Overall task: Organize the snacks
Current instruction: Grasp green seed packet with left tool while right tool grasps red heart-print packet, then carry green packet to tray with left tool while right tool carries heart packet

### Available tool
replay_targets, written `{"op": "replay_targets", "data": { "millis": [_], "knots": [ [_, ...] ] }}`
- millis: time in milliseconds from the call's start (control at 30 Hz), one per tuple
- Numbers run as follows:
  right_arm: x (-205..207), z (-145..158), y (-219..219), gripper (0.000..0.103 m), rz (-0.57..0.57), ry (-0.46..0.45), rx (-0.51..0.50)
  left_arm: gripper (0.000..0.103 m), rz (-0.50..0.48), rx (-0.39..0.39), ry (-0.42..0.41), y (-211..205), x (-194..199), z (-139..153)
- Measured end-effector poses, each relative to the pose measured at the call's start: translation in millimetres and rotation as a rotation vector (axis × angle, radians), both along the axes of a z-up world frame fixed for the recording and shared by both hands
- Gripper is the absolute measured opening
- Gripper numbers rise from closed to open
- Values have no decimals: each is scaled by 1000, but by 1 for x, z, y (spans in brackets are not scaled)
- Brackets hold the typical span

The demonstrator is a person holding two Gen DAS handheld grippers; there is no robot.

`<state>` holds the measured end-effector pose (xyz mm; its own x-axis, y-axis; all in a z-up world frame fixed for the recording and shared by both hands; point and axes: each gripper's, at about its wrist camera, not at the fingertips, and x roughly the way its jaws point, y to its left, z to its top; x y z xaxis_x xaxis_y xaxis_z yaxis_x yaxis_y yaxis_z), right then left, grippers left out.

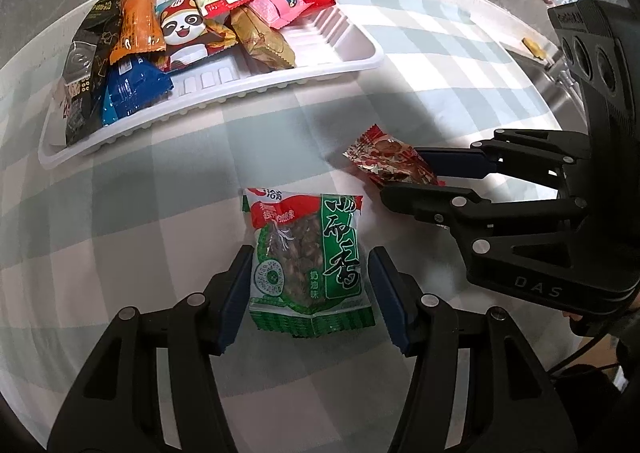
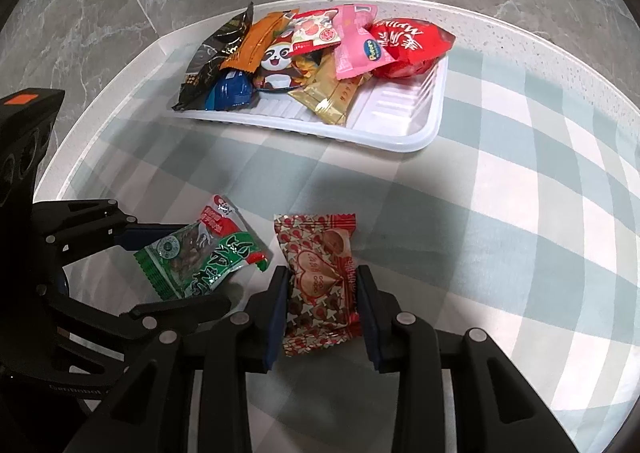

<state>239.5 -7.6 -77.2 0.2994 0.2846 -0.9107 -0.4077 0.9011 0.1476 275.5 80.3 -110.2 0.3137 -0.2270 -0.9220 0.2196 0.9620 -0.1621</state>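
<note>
Green packet (image 1: 308,261), "奶油味", between parted left tool (image 1: 308,285) pads; right tool (image 2: 322,305) pinching heart-print red packet (image 2: 320,285).

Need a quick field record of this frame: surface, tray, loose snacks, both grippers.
surface: round table with checked cloth
tray: white plastic tray, far side, piled with snack packets
loose snack 1: green seed packet, flat on cloth
loose snack 2: red heart-print candy packet, flat on cloth
left gripper: straddles green seed packet, gaps visible at both pads
right gripper: straddles red heart-print candy packet, pads close to its edges, contact unclear
</note>
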Motion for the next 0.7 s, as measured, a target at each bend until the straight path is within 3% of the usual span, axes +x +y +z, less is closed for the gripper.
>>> {"op": "replay_targets", "data": {
  "millis": [100, 300, 700],
  "knots": [
    [0, 0, 1, 36, 3, -3, -5, 54, -9, 8, -9, -2, -1, -1],
    [0, 0, -1, 35, -1, 2, 6, 33, -5, 11, -30, 2, -1, -1],
    [0, 5, -14, 34, -44, 27, 77, 31, -6, -16, -35, 5, -5, 1]
  ]
}}
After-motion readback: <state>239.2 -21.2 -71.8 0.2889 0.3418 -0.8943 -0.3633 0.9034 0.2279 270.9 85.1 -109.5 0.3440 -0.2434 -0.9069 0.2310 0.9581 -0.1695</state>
